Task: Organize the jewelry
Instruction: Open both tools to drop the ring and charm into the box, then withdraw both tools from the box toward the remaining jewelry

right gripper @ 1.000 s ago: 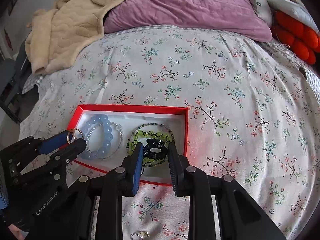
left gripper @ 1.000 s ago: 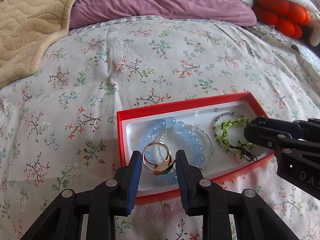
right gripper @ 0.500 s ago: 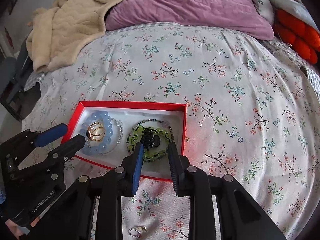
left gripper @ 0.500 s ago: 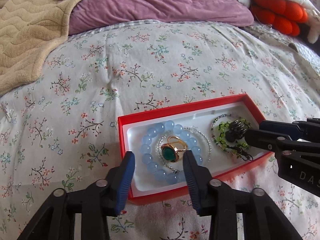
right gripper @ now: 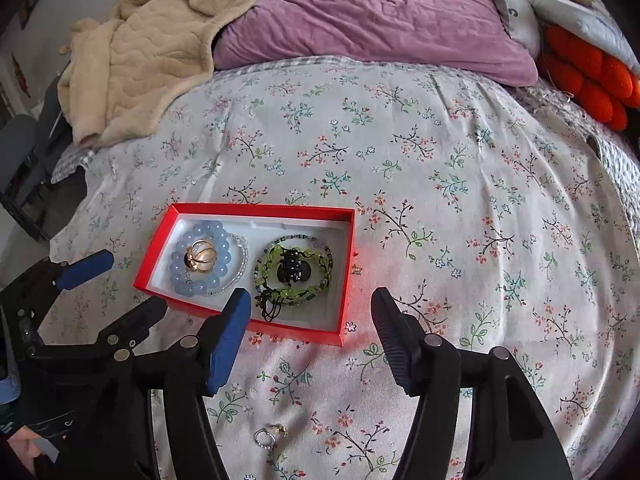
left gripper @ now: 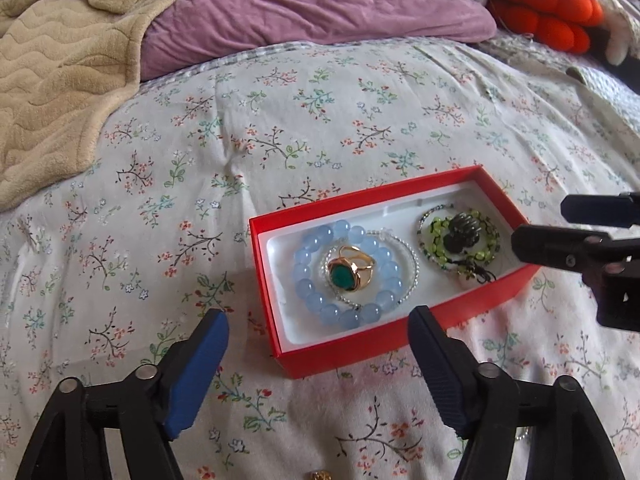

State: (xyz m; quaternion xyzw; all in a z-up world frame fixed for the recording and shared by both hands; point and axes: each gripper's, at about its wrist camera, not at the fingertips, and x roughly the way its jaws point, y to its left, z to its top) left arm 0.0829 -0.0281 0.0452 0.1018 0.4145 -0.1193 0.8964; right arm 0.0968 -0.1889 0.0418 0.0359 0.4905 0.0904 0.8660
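Note:
A red box [left gripper: 384, 344] with a white lining lies on the floral bedspread. In it a gold ring with a green stone [left gripper: 350, 274] rests inside a blue bead bracelet [left gripper: 308, 280]. A black hair claw [left gripper: 460, 232] sits on a green bead bracelet [left gripper: 436, 240]. My left gripper [left gripper: 318, 318] hovers just short of the box's near edge, its jaws opening and holding nothing. My right gripper [right gripper: 310, 299] hangs over the near rim by the hair claw [right gripper: 294, 270], jaws also opening and holding nothing. A small ring [right gripper: 270, 436] lies loose on the bedspread near me.
A beige blanket [right gripper: 140, 68] is heaped at the back left and a purple pillow [right gripper: 380, 16] lies at the back. Orange plush [right gripper: 588, 80] sits at the back right. The bed drops off at the left [right gripper: 44, 208]. A small gold piece [left gripper: 318, 475] lies below the left gripper.
The left gripper let go of the gold ring, which now lies inside the blue bracelet. The right gripper let go of the hair claw on the green bracelet. Both drew back with jaws spread wider.

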